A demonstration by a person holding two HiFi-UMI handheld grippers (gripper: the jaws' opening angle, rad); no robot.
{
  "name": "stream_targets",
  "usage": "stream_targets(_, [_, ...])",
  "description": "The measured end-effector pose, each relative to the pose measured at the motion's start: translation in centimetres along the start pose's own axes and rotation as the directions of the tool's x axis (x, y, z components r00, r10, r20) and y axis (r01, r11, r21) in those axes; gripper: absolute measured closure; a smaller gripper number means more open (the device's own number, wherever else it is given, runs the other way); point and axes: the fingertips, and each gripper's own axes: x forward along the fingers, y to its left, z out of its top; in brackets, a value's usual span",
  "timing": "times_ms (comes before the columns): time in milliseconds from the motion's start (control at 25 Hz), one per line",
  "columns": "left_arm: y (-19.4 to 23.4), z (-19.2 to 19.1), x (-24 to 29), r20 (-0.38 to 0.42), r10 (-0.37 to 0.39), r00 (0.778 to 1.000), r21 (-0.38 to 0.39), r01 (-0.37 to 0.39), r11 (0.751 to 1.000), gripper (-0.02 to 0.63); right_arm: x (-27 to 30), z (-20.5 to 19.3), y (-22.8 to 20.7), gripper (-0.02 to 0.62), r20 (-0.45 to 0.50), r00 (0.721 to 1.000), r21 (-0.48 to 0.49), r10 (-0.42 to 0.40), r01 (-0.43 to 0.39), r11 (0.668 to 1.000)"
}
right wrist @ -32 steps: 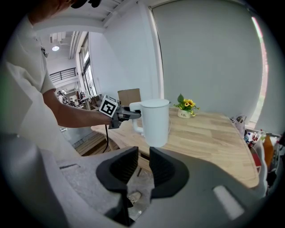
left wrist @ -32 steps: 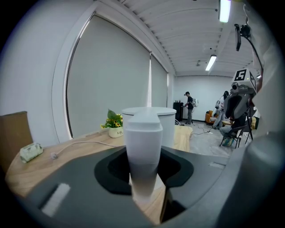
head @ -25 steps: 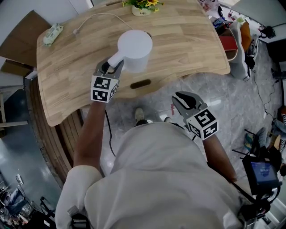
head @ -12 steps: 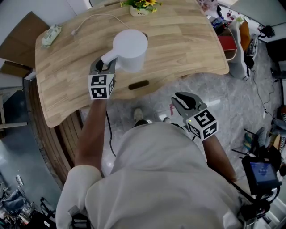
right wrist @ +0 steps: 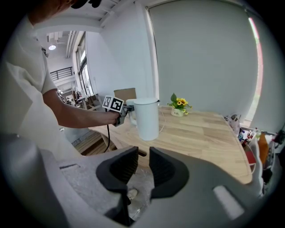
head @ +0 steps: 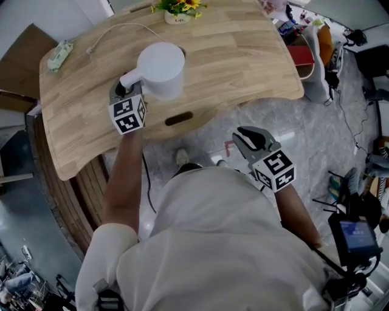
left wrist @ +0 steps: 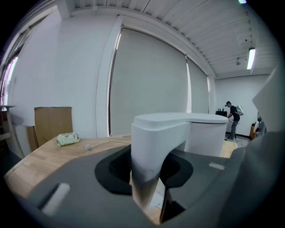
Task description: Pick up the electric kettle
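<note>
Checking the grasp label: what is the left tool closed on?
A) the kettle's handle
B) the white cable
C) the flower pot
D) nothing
A: the left gripper view shows the white kettle handle pinched between the pads of the left tool.

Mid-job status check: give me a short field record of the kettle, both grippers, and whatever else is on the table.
kettle: white electric kettle, upright, at the near part of the wooden table; cannot tell if its base is lifted
left gripper: jaws closed on the kettle's handle
right gripper: jaws slightly apart, nothing between them, held off the table
other items: flower pot at the far edge; green pack at the far left corner; white cable between them
</note>
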Motion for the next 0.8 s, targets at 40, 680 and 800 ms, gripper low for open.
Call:
stream_targets(40, [0.1,0.1,0.3,0.009,0.016,1.0,-0.015,-0.016,1.0,0.472,-0.2,-0.1,-0.3,0.529,-0.001,1.0,0.002,-0.003,0.003,1.0])
stream_targets(680, [0.8,0.6,2.8,-0.013,0.153,0.988,-0.121,-0.154,0.981,0.525,-2.5,-1.5,-2.8,0.529,-0.028,0.999,0.021,-0.024,0.025,0.999])
stream_targets(800, [1.0,0.4,2.7,-0.014,0.175,0.984,-0.133,-0.175,0.975,0.525,-2.7,-1.5,-2.7,0.529,-0.028,0.999,0.021,-0.023,0.023,1.0])
